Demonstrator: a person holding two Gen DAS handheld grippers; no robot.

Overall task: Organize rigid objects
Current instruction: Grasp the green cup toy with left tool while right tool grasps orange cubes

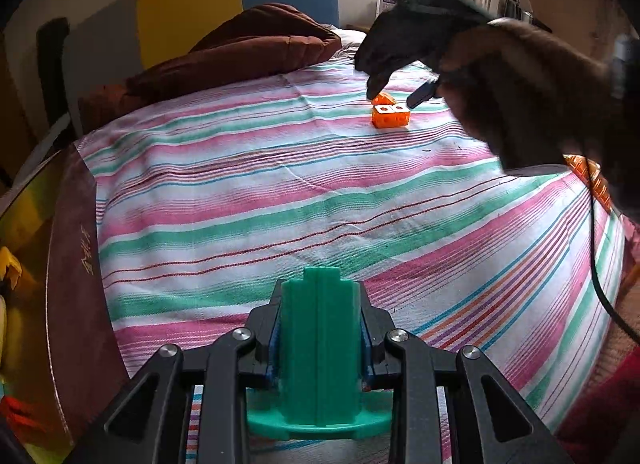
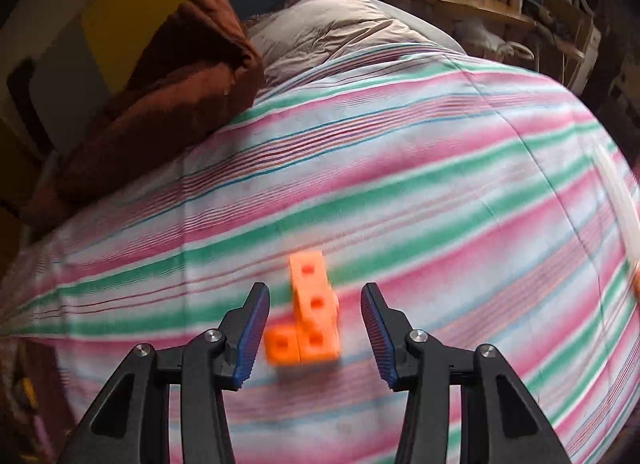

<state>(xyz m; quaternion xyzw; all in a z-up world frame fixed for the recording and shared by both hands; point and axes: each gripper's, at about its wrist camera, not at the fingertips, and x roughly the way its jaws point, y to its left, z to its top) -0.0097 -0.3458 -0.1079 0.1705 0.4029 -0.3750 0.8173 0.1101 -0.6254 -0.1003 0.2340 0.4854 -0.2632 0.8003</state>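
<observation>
The left gripper (image 1: 320,336) is clamping a green plastic piece (image 1: 318,348) between its fingers (image 1: 276,348), nearly closed, the blue pads pressing on the two sides of its ribbed upright body while a round flange juts out below them. The piece looks stiff and light, and its ribs are giving the pads something to bite on, so it is probably sitting securely.

The right gripper (image 2: 316,328) is hanging part open and holding nothing, its fingers (image 2: 252,328) standing either side of an orange block cluster (image 2: 310,316) without touching it. The cluster is lying on the bed (image 2: 440,191), between and just beyond the fingertips. It is made of small cubes joined in a bent shape, each face with a square hole. It is probably hard, light and a little slippery, and it may tip or slide on the soft striped sheet, so I would take it across the flat opposite faces of the lower pair of cubes.

In the left wrist view the same cluster sits well ahead of the green piece, under the right gripper.

Gold writing on the brown band left of the left fingers and print on a box on the far shelf are both too blurred to read.
</observation>
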